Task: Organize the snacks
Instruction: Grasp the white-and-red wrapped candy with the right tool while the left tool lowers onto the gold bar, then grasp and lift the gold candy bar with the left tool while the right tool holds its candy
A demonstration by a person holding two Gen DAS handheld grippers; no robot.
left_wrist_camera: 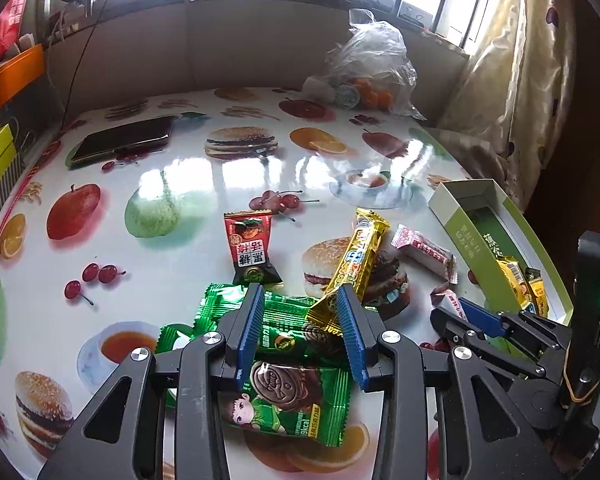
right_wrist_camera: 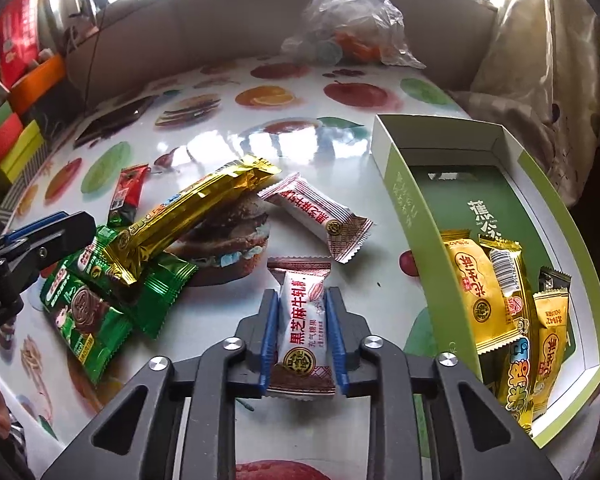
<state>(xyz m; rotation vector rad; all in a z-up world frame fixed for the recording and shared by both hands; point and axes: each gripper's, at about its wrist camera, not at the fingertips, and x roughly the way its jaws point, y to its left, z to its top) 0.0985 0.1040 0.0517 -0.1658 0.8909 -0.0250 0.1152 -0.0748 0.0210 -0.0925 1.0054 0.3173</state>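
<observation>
The right gripper (right_wrist_camera: pixel 303 332) has its fingers closed on a white nougat packet (right_wrist_camera: pixel 303 320) lying on the surface (right_wrist_camera: pixel 220 320), just left of the green box (right_wrist_camera: pixel 420 264). The left gripper (left_wrist_camera: pixel 302 320) straddles green biscuit packets (left_wrist_camera: pixel 296 400); its fingers' contact cannot be determined.

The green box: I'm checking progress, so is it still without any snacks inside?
No. In the right wrist view the green box already holds several yellow snack packets at its near end.
</observation>
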